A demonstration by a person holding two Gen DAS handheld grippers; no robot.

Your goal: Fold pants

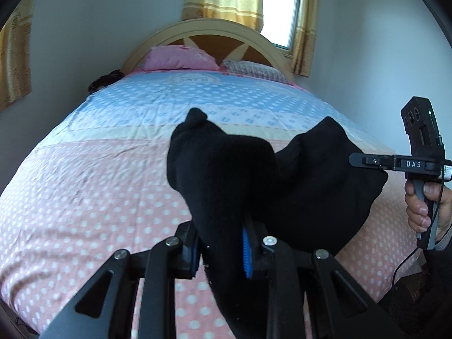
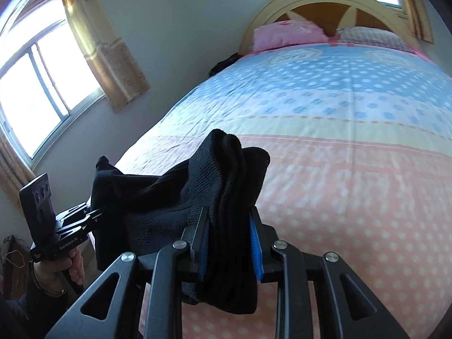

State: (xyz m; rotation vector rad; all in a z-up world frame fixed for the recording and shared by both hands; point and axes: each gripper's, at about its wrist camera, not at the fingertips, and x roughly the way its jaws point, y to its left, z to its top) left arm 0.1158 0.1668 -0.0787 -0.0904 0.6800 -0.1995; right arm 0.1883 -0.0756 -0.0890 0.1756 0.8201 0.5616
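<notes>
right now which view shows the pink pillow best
The left wrist view: the pink pillow sits near centre frame, sharp, against the headboard. The right wrist view shows the pillow too, but smaller, blurrier and off toward the upper edge.

Left gripper (image 1: 221, 250): I see blue pads clamped on black pants (image 1: 226, 169), lifted above the dotted bedsheet (image 1: 84, 183). Right gripper (image 1: 356, 160), hand-held, pinches the far end; pink pillow (image 1: 180, 58) by headboard (image 1: 209, 32).

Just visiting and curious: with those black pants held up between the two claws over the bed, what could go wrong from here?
Two risks, I'd guess. The pants are bunched thick in the left claw and the right claw, so layers could slip out unevenly. They also sag crumpled between the claws, so laid on the bed like this, they'd likely fold crooked.
</notes>
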